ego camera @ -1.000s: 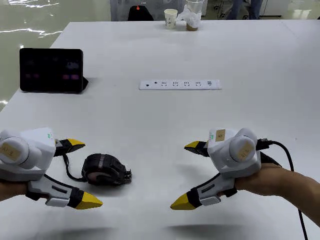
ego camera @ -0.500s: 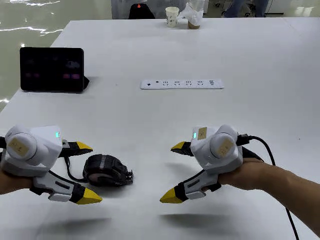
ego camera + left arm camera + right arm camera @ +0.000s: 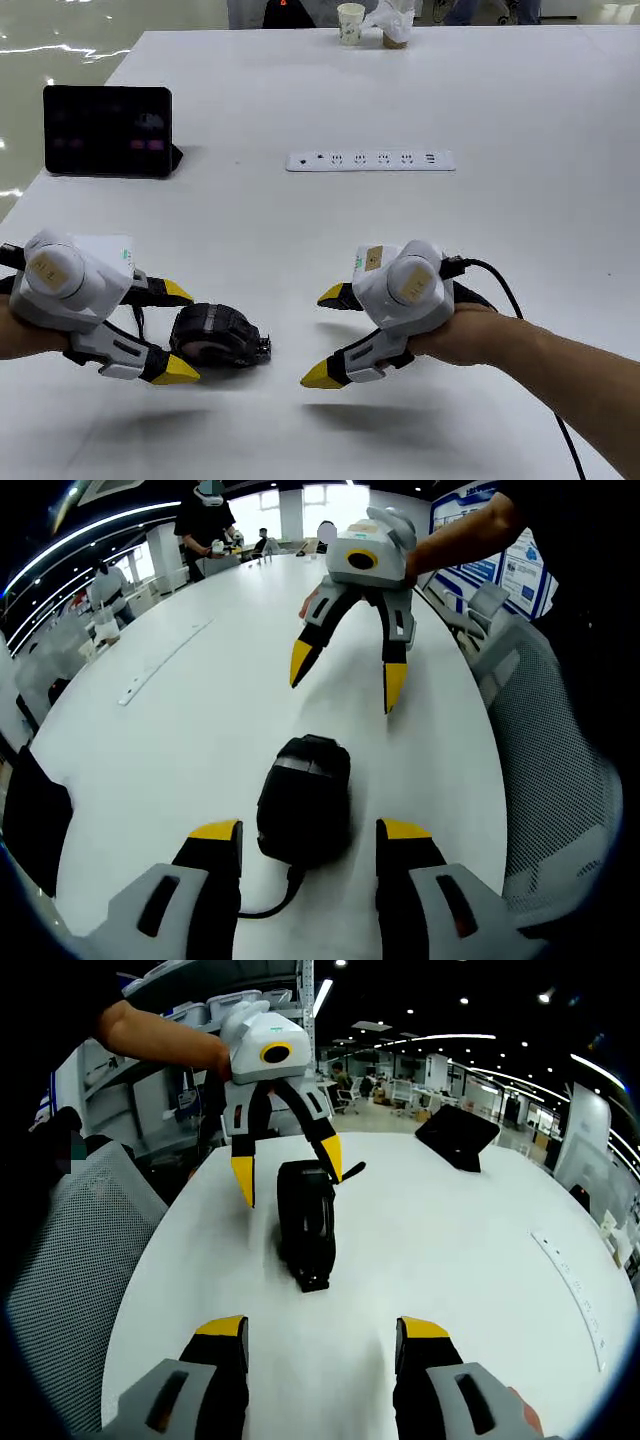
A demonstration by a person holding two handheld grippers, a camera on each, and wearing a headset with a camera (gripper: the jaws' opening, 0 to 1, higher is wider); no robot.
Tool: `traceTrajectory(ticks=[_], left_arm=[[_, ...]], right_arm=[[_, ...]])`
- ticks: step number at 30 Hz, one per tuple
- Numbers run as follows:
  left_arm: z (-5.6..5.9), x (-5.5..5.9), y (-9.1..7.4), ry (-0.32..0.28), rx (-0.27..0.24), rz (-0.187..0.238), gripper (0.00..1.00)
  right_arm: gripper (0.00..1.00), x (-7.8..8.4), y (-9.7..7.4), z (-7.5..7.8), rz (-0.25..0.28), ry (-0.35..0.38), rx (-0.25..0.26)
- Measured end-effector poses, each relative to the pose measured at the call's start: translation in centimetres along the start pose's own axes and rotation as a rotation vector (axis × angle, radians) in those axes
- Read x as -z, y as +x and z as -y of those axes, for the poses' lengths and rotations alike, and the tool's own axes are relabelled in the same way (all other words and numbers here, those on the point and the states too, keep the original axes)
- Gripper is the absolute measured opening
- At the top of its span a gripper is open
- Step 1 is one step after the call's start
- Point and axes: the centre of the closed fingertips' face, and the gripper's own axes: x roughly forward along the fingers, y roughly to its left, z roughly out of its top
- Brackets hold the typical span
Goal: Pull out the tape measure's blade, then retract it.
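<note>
Your left tongs (image 3: 180,331) wide open, tips flanking tape measure (image 3: 215,335) on tabletop (image 3: 300,230), not clamped. Your right tongs (image 3: 323,336) open, empty, nearby. Left gripper view adds strap (image 3: 285,890) trailing back; right gripper view, blade-mouth end.

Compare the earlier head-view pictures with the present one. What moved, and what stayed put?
The right gripper moved left, toward the tape measure, jaws open. The left gripper edged forward so its open jaws flank the tape measure's case without clamping it. Nothing was taken hold of. The tape measure, blade still in, the power strip and the tablet stayed put on the table.
</note>
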Motion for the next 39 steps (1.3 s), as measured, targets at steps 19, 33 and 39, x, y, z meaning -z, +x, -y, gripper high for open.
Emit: traceTrajectory(ticks=[19,33,39], left_arm=[[-0.4,0.5,0.7,0.041,0.045,-0.05,0.37],[-0.4,0.6,0.9,0.051,0.057,-0.059,0.3],[-0.7,0.6,1.0,0.05,0.054,-0.055,0.27]], right_arm=[[0.4,-1.3,2.9,-0.5,0.009,-0.058,-0.047],[0.25,-1.5,4.3,-0.6,0.005,-0.092,-0.064],[0.19,-1.6,4.8,-0.6,0.006,-0.102,-0.069]])
